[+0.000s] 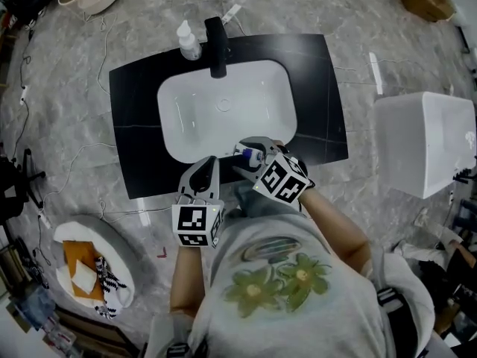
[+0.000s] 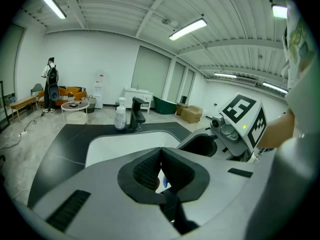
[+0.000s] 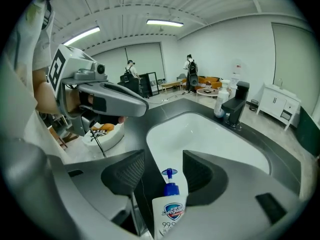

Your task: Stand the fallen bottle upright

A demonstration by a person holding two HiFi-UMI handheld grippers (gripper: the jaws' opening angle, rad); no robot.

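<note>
A white plastic pump bottle with a blue pump head and a blue shield label (image 3: pixel 170 211) lies on its side on the black stone countertop (image 1: pixel 134 110), on the strip just below the lower right corner of the white rectangular basin (image 1: pixel 223 129) in the head view. In the right gripper view it sits at the bottom centre of the frame, with its pump pointing up the frame toward the basin. The right gripper (image 3: pixel 164 156) reaches over it from the lower right of the head view. Its jaws stand wide apart with the bottle between them, and its ribbed black pads (image 3: pixel 125 174) are clear of the bottle's neck. The left gripper (image 1: pixel 211 162) hangs just left of it over the counter's lower edge. Its jaws are closed together tip to tip with nothing clamped between them. At the top of the basin stands a black block-shaped faucet (image 1: pixel 216 47), and just left of it a second, upright white pump bottle (image 1: pixel 188 42). The counter rests on a grey marbled floor (image 1: pixel 74 66), with a white boxy unit (image 1: pixel 425 144) at the right edge of the frame.
</note>
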